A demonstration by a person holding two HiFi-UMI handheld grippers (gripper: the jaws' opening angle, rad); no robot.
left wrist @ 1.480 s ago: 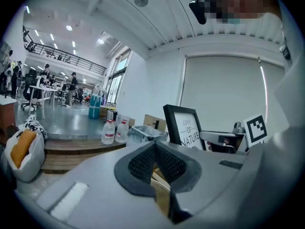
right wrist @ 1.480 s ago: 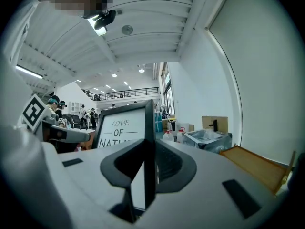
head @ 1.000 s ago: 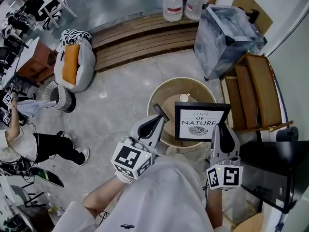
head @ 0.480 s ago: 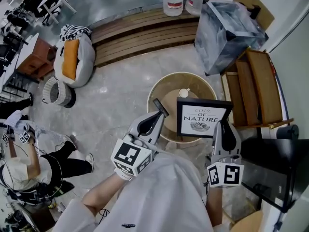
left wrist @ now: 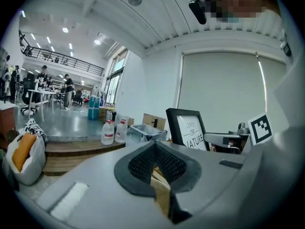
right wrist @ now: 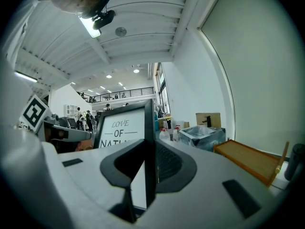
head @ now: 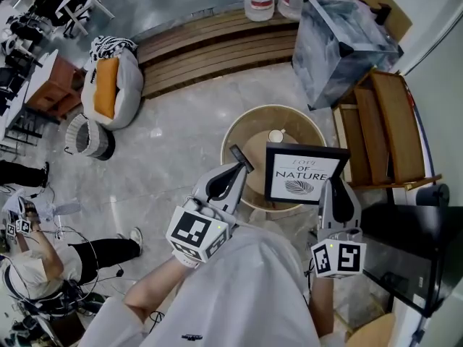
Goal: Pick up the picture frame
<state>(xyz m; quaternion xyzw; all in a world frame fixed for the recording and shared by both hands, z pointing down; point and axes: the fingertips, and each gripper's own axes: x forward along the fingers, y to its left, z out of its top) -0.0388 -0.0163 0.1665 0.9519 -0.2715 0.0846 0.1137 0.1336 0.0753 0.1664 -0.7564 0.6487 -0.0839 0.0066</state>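
Grey stone floor (head: pixel 181 139), round table (head: pixel 228 142), picture frame (head: pixel 304 176)

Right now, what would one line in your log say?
right gripper: shut on picture frame, right edge | left gripper: shut, empty | frame: upright

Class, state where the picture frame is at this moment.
Head view, right of centre: the picture frame is clamped at its lower right edge by the right gripper, over the round table.

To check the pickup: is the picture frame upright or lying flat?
Upright. The right gripper clamps the picture frame by its edge; its print reads level.
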